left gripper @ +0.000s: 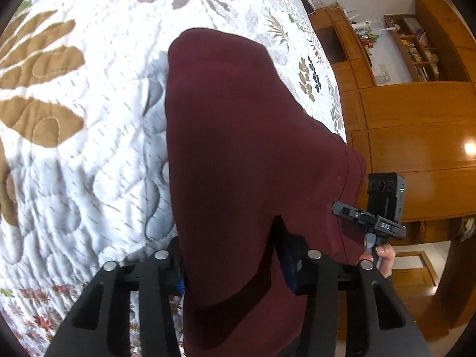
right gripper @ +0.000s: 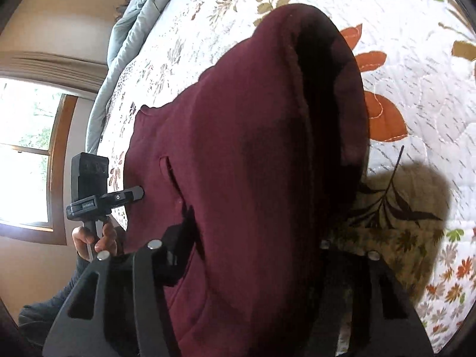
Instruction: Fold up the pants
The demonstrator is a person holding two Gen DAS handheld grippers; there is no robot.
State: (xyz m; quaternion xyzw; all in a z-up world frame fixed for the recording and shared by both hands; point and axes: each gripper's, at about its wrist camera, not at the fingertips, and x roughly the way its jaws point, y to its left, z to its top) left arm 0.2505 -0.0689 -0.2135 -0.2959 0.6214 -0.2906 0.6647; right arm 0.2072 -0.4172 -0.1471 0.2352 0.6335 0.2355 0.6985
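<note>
Dark maroon pants (left gripper: 238,136) are bunched and lifted off the flowered quilt (left gripper: 74,154). Their thick cloth fills the space between the fingers of my left gripper (left gripper: 232,255), which is shut on it. In the right wrist view the same pants (right gripper: 253,136) rise in a hump with a dark open fold at the top. My right gripper (right gripper: 253,244) is shut on the cloth, which hides both fingertips. Each view also shows the other gripper at the garment's far edge, held by a hand: the right gripper (left gripper: 342,209) and the left gripper (right gripper: 138,193).
The white quilt (right gripper: 416,89) with leaf prints covers the bed under the pants. Wooden cabinets and shelves (left gripper: 416,119) stand beyond the bed's edge. A window (right gripper: 23,148) and a blue-grey blanket (right gripper: 128,29) lie on the other side.
</note>
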